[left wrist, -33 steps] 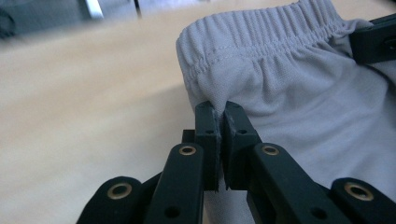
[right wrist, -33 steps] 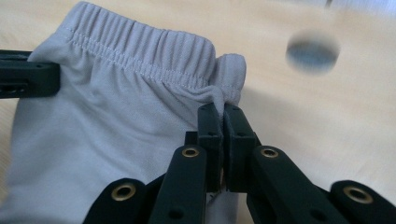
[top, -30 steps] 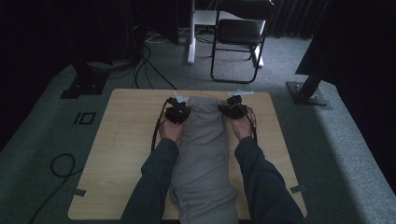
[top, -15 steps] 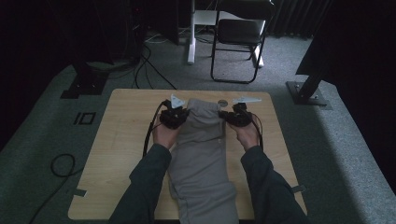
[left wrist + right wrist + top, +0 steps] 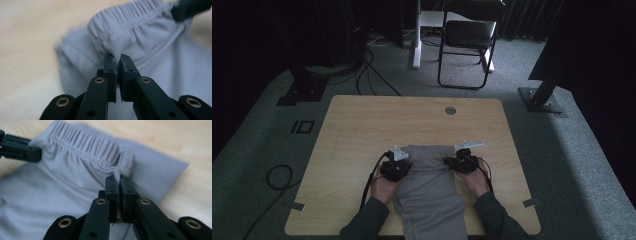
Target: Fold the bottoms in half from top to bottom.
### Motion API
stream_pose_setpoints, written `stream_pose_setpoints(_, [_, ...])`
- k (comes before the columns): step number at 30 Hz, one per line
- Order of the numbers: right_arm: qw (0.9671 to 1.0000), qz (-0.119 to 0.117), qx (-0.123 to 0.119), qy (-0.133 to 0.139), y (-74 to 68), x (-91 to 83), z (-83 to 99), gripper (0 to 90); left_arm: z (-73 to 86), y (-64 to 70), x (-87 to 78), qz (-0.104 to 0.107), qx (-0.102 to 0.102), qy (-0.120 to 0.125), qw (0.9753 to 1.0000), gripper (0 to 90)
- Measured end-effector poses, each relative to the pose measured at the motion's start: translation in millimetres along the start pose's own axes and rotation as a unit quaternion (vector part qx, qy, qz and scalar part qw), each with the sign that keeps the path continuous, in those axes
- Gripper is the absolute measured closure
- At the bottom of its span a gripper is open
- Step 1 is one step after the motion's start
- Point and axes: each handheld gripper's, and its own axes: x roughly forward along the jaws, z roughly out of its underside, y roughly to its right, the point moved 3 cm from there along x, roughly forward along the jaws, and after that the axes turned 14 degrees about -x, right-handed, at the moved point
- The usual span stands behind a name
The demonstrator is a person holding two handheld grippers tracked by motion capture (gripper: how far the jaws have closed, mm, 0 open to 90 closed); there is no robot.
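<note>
Both jaw pairs are clamped on the elastic waistband: left gripper (image 5: 116,58) at one corner, right gripper (image 5: 119,178) at the other. The grey trousers (image 5: 429,190) now lie nearer the person's table (image 5: 362,125) edge than before, waistband folded back over them

No legible text or labels.

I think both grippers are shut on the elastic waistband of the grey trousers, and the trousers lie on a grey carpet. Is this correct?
Not quite. Both the left gripper and the right gripper are shut on the waistband of the grey trousers, but the high view shows the trousers lying on a wooden table, not on a carpet.
</note>
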Motion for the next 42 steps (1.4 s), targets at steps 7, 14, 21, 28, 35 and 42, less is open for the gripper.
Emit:
stream_pose_setpoints(7, [0.9992,0.010,-0.018,-0.035,-5.4,16.2,9.4,85.4,8.1,-1.6,12.4,-0.024,0.031,0.005,0.9992,85.6])
stream_pose_setpoints(14, [0.9987,0.033,-0.019,-0.034,14.6,32.6,-4.7,85.1,-12.9,-15.3,31.7,-0.027,0.007,0.022,0.9993,85.8])
stream_pose_setpoints(21, [0.9978,0.057,-0.011,-0.034,37.6,47.0,-19.1,85.0,-39.0,-26.9,53.8,-0.036,-0.002,0.030,0.9989,85.8])
stream_pose_setpoints(28, [0.9966,0.072,0.010,-0.039,59.9,56.2,-30.1,84.6,-62.7,-30.9,72.4,-0.053,-0.005,0.022,0.9983,85.7])
stream_pose_setpoints(35, [0.9950,0.081,0.040,-0.044,73.1,61.1,-36.7,84.8,-76.2,-29.3,81.4,-0.074,-0.019,0.009,0.9971,85.7])
stream_pose_setpoints(42, [0.9953,0.090,0.035,-0.012,68.3,42.4,-43.9,86.3,-84.5,-21.1,59.3,-0.060,-0.004,0.040,0.9973,86.0])
